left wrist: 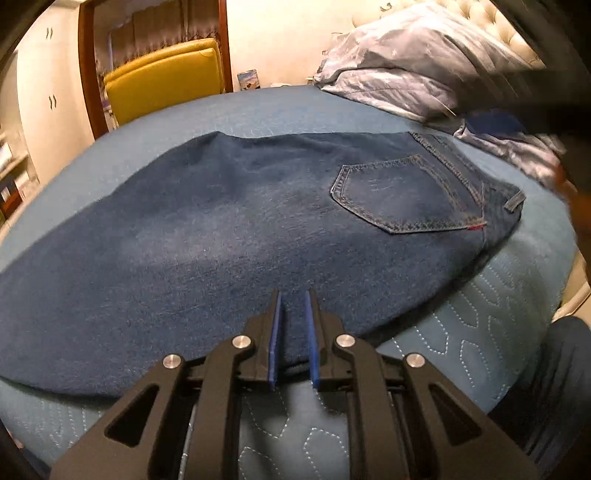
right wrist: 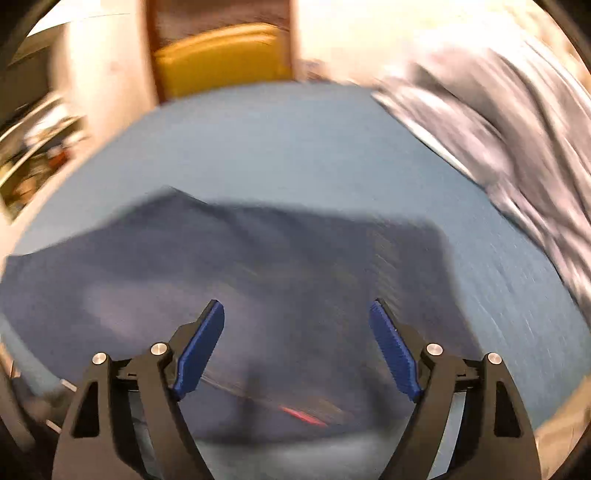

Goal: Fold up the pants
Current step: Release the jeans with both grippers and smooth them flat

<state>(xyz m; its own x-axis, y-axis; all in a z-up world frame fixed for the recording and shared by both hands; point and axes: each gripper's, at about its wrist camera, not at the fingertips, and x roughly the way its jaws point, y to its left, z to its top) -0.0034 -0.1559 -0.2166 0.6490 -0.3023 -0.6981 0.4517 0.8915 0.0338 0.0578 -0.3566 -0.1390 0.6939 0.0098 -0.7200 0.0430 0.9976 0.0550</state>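
Dark blue jeans (left wrist: 229, 229) lie flat on a blue quilted bed, folded lengthwise, back pocket (left wrist: 402, 199) up and waistband at the right. My left gripper (left wrist: 293, 295) is at the near edge of the jeans, its blue pads close together around the fabric edge. In the right wrist view, which is blurred by motion, the jeans (right wrist: 258, 280) lie below and ahead. My right gripper (right wrist: 297, 314) is wide open and empty above them. A dark blurred shape, probably the right gripper and hand (left wrist: 535, 110), shows at the upper right of the left wrist view.
A crumpled grey-blue duvet (left wrist: 417, 62) is heaped at the right toward a tufted headboard (left wrist: 491, 18). The blue bedspread (left wrist: 480, 314) surrounds the jeans. A yellow chair (left wrist: 166, 77) stands in a wooden-framed doorway beyond the bed. Shelves (left wrist: 11, 177) line the left wall.
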